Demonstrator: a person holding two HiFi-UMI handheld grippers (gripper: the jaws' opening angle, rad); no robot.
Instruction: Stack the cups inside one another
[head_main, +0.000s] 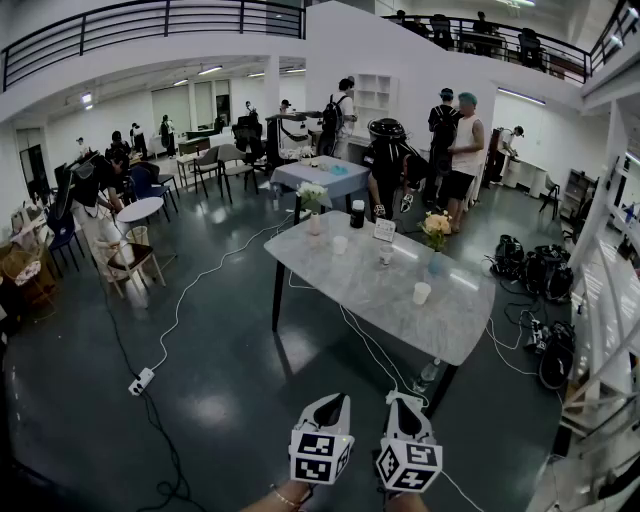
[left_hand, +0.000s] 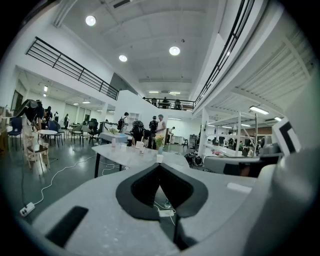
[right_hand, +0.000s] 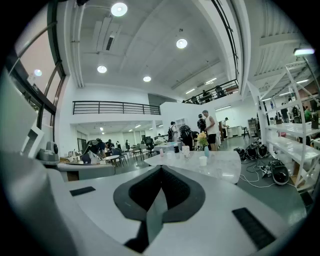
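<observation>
A long marble table (head_main: 350, 290) stands a few steps ahead. On it are a white cup (head_main: 421, 293) near the right edge, a second white cup (head_main: 340, 244) further back, a clear cup (head_main: 386, 256) and a black cup (head_main: 357, 213). In the left gripper view the nearest white cup (left_hand: 160, 158) shows just above the jaw tips; in the right gripper view the same white cup (right_hand: 202, 160) is right of centre. My left gripper (head_main: 338, 400) and right gripper (head_main: 400, 398) are side by side at the bottom, well short of the table, both shut and holding nothing.
Two flower vases (head_main: 435, 232) (head_main: 313, 200) and a small sign (head_main: 385, 230) share the table. White cables and a power strip (head_main: 141, 381) lie on the dark floor, and a bottle (head_main: 427, 374) sits by the table leg. Bags (head_main: 540, 270), a white shelf (head_main: 610, 330), chairs and people stand around.
</observation>
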